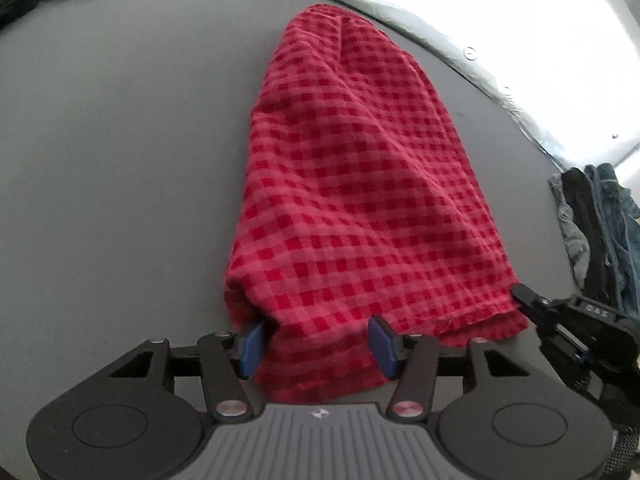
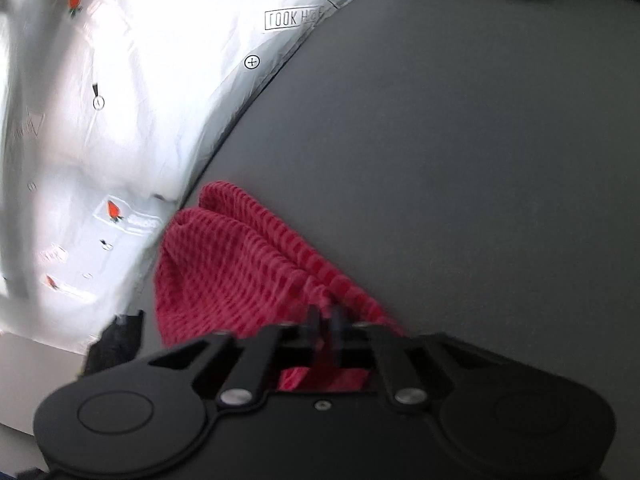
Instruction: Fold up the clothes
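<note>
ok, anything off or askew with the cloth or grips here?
Grips are uneven. The right tongs are shut on a bunched corner of the red checked cloth, while the left tongs stand open with the near hem loose between them. The cloth lies puckered, not flat, on the grey table.

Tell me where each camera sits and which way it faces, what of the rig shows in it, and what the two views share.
Left wrist: sits on the left gripper, looking forward along its open blue fingers over the red checked cloth on the grey table; the right gripper shows at the cloth's right corner.
Right wrist: sits on the right gripper, shut on a bunched edge of the cloth, facing the table's edge and a white printed sheet.
Shared: the cloth, the table and the right gripper.
</note>
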